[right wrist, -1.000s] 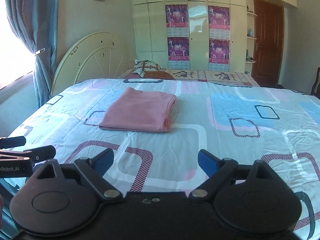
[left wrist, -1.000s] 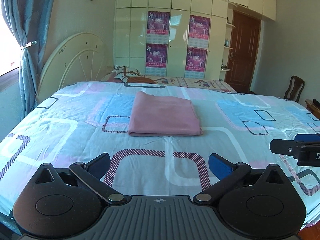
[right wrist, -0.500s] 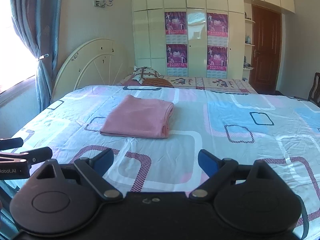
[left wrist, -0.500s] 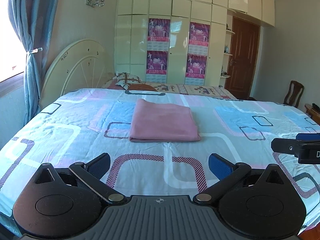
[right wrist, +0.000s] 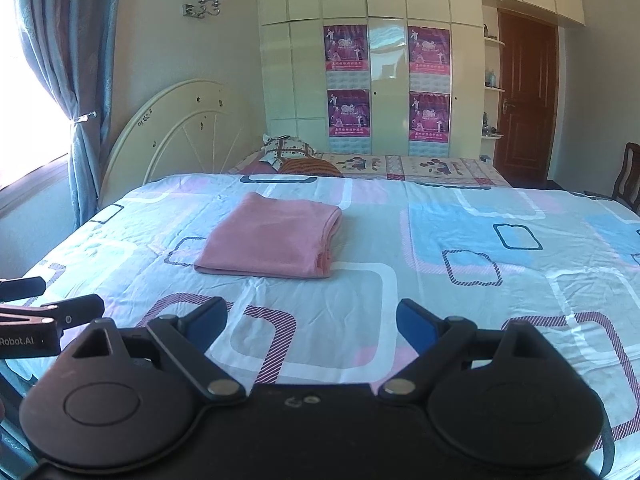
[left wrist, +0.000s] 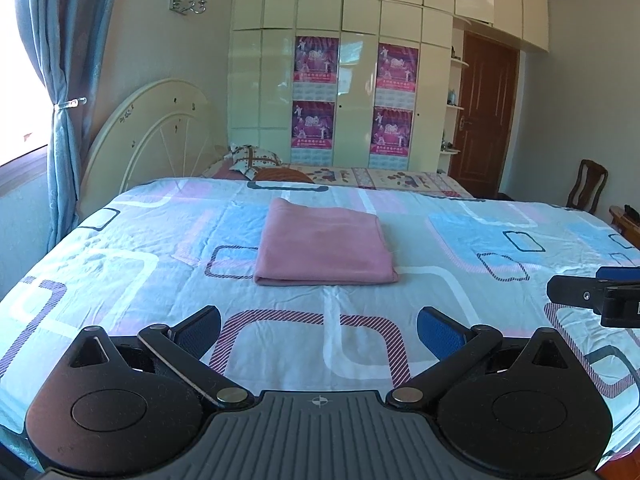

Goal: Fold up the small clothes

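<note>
A pink garment (left wrist: pixel 322 247) lies folded into a neat rectangle on the patterned bedsheet (left wrist: pixel 460 280), ahead of both grippers; it also shows in the right wrist view (right wrist: pixel 276 240), with its stacked edges on the right side. My left gripper (left wrist: pixel 318 330) is open and empty, held over the near part of the bed, well short of the garment. My right gripper (right wrist: pixel 312 320) is open and empty too, to the right of the left one. The right gripper shows at the right edge of the left wrist view (left wrist: pixel 596 294); the left shows at the left edge of the right wrist view (right wrist: pixel 48 312).
A cream headboard (left wrist: pixel 148 148) and pillows (left wrist: pixel 256 162) are at the far left of the bed. A wardrobe with posters (left wrist: pixel 352 100) and a brown door (left wrist: pixel 486 120) stand behind. A chair (left wrist: pixel 588 184) is at the far right; curtains (left wrist: pixel 60 100) hang on the left.
Both grippers have tilted up and drawn back slightly, so the garment sits lower and farther in view. The garment has not moved; both grippers stay open.
</note>
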Demonstrator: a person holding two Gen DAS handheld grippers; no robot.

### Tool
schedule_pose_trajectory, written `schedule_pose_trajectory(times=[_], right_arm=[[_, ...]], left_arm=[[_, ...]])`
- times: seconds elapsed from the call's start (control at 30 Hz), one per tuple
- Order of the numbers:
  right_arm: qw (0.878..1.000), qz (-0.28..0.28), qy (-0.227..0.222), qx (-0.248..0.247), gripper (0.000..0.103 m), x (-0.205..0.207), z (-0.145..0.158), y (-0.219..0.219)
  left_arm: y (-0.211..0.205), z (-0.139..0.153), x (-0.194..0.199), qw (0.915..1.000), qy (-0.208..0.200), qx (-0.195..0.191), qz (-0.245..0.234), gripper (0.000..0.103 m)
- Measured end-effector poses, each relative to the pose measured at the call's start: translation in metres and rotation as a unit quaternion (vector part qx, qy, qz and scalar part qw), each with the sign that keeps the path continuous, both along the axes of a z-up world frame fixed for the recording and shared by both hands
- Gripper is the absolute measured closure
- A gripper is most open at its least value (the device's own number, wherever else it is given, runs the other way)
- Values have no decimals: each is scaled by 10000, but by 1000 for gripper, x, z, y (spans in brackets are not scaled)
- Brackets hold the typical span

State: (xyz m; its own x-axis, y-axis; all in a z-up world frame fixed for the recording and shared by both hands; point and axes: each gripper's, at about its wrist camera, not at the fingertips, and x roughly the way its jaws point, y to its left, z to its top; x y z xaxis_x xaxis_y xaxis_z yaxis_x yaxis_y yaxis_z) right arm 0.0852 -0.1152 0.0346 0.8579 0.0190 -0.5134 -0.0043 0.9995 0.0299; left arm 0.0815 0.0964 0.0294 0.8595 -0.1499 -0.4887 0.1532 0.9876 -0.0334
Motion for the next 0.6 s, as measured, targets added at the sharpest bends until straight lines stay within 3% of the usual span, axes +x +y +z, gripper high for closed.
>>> schedule_pose_trajectory(times=[0.6], right_arm=[[10000,59,-5,-6,12,3,2,-5]], left_arm=[[-6,4,1,10000,-35,26,29,0]])
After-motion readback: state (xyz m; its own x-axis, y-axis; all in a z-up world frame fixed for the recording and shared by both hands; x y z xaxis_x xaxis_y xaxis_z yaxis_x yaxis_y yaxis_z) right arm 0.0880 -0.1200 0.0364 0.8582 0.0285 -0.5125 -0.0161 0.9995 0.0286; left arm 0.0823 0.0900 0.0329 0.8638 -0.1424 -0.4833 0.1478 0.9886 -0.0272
